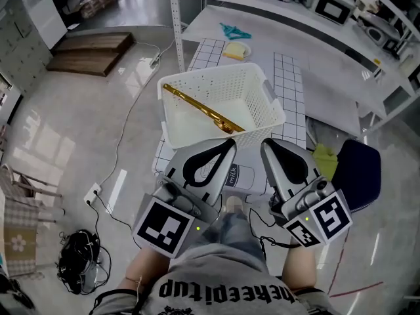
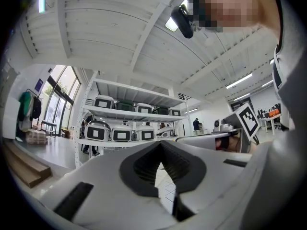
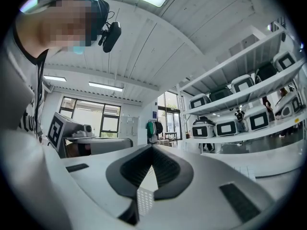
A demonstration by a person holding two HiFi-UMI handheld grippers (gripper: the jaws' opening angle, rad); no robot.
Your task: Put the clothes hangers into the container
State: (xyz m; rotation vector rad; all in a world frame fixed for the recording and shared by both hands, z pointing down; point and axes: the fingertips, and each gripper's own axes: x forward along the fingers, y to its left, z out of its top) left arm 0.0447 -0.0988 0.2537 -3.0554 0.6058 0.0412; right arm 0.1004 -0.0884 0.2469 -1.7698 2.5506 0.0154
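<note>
Checked table point(image 1: 289, 77) bears basket point(image 1: 270, 113); gold hanger point(image 1: 197, 107) inside.

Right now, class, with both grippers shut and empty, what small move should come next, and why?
Probably lift the right gripper past the basket toward the teal item, seemingly a hanger, on the table beyond: the gold hanger already lies inside.

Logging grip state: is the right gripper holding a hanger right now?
No, the right gripper has its jaws closed together on nothing, while the gold hanger lies inside the white basket.
</note>
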